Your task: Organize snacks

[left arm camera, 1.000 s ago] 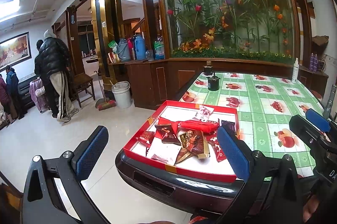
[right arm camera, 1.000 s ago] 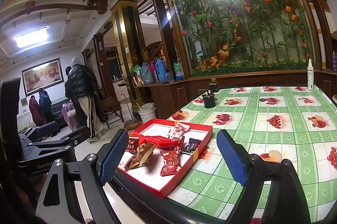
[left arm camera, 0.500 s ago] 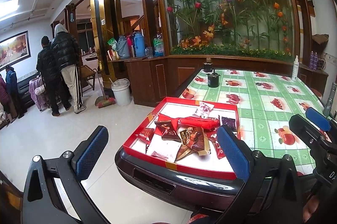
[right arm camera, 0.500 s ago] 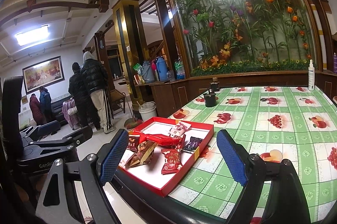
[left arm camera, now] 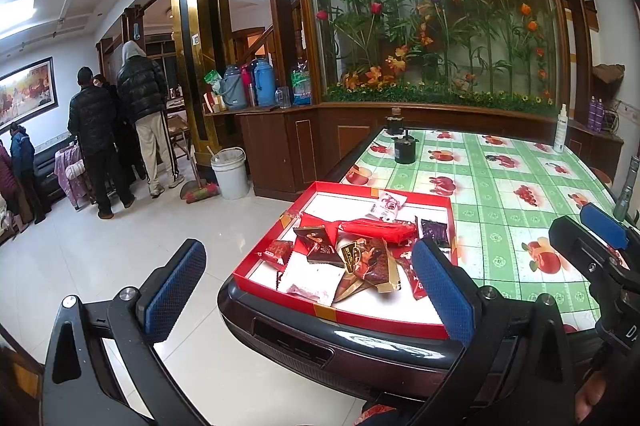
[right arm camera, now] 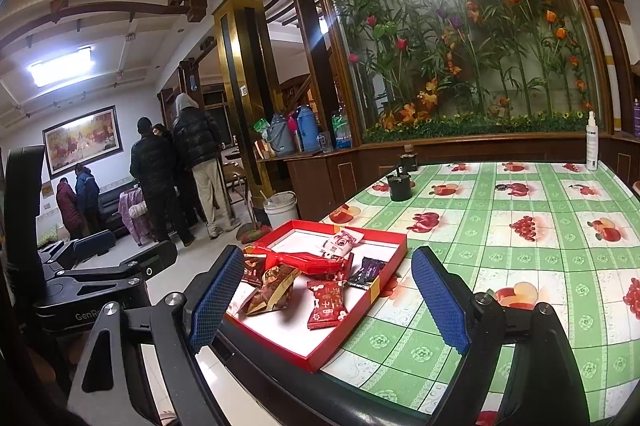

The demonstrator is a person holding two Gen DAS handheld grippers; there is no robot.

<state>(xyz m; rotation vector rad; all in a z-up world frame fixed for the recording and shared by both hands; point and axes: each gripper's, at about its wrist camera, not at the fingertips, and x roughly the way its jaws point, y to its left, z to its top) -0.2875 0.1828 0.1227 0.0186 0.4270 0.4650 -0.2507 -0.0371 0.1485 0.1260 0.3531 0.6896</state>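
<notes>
— Where, the snacks (left arm camera: 352, 250)?
— In the red tray (left arm camera: 382, 189), near left corner of the worktop (right arm camera: 520, 234).
— And the fingers?
— Left gripper (left arm camera: 308, 290) wide apart, empty. Right gripper (right arm camera: 328, 300) also wide, holding nothing, above the worktop edge.

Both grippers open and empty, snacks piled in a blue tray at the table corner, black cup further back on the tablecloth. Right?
One thing is off: the tray is red, not blue, as the right wrist view shows. The rest holds: the left gripper and right gripper are open and empty, the snacks lie piled in the tray at the table corner, and the black cup stands further back.
</notes>
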